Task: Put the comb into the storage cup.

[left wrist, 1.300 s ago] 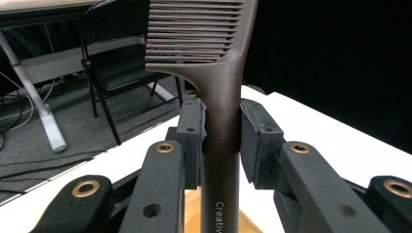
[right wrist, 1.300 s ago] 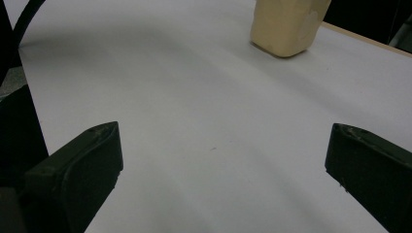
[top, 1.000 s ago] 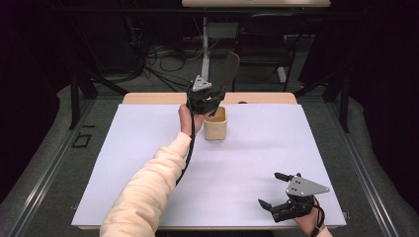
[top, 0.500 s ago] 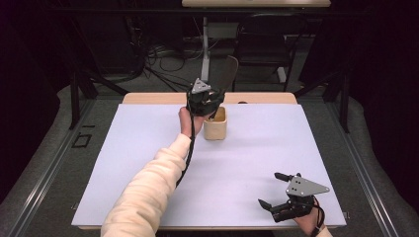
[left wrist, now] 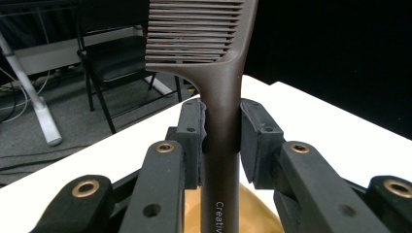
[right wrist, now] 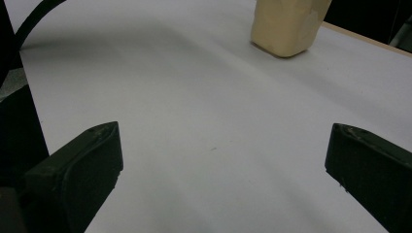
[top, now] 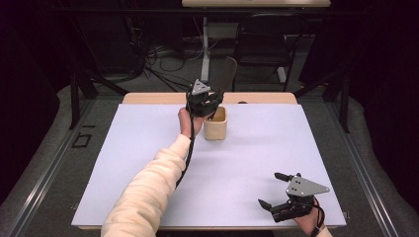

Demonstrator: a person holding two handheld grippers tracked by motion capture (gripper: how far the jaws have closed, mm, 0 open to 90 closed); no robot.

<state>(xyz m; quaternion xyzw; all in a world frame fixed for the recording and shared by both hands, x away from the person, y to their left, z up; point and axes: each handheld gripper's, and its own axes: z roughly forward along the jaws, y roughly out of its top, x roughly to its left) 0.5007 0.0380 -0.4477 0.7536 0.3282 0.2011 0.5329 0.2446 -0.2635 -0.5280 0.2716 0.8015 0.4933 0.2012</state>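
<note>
My left gripper (top: 208,104) is shut on the handle of a dark brown comb (top: 225,74), which stands upright with its teeth at the top. In the left gripper view the pads clamp the comb's handle (left wrist: 221,97) from both sides. Just below it stands a tan open-topped container (top: 216,127), and part of the comb's handle reaches down over its opening (left wrist: 257,213). My right gripper (top: 270,189) rests near the table's front right corner, open, with nothing between its fingers (right wrist: 77,165). From there the container (right wrist: 286,24) shows far off.
A white sheet (top: 123,163) covers the table, with a wooden edge (top: 148,98) showing at the back. A dark chair (top: 267,44), a white pole (top: 204,34) and floor cables stand beyond the table. A black cable (top: 187,158) trails along the left sleeve.
The comb in my left gripper has turned a little and shows a narrower face over the container. The right gripper has kept still.
</note>
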